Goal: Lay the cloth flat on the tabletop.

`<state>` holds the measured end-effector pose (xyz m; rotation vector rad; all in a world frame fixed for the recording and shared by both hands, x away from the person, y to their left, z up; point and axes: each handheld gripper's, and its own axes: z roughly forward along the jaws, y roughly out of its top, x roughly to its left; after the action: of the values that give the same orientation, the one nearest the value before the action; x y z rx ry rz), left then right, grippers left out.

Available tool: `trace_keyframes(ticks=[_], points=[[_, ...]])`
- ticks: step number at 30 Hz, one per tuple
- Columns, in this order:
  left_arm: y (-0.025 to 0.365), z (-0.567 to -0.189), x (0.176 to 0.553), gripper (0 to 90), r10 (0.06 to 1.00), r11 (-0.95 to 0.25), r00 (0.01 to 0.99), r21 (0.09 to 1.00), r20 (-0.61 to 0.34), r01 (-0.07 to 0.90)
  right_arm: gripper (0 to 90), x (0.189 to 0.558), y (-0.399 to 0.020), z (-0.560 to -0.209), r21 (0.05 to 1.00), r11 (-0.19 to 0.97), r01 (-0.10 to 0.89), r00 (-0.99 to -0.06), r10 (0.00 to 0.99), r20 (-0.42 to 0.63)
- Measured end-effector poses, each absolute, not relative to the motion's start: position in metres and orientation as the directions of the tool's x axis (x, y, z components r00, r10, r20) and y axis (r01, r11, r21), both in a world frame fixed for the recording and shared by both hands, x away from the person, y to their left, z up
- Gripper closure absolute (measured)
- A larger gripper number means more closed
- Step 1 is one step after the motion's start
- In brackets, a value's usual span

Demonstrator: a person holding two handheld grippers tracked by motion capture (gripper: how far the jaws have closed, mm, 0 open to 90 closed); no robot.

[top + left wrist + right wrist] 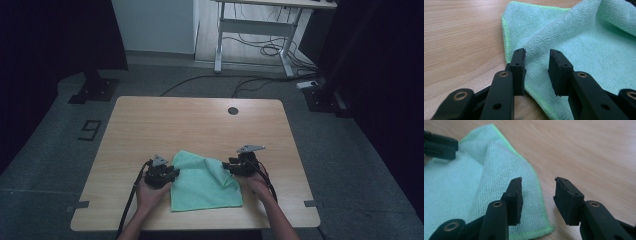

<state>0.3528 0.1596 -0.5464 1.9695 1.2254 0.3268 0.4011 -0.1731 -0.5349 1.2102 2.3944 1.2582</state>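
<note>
The desk (150, 125) is a pale wood top, bare but for a small dark grommet (233, 110) near its far edge. On its near half lies a green cloth (202, 185), partly folded: a flap is doubled over from the right side, leaving a raised ridge that runs from the far corner toward the near right.

The left gripper (172, 174) sits at the cloth's left edge. In the left gripper view its jaws stand apart at a moderate gap, straddling the hemmed edge (505, 37), with cloth lying between them but not pinched.

The right gripper (229, 166) is at the folded flap's right side. In the right gripper view its jaws are parted with nothing between them; the left jaw hangs over the flap, the right over bare wood, and the hem (537, 185) runs just between.

Each gripper is at its own side of the cloth. The left looks readier to pinch, as cloth is already inside its gap.
</note>
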Motion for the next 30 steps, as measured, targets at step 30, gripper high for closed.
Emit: trace_keyframes(ticks=[30], points=[[0.161, -0.546, 0.353, 67.1, 0.842, -0.244, 0.512, 0.727, -0.17, 0.642, 84.7, 0.407, -0.153, -0.517, 0.78, 0.401, 0.481, -0.613, 0.79, -0.028]])
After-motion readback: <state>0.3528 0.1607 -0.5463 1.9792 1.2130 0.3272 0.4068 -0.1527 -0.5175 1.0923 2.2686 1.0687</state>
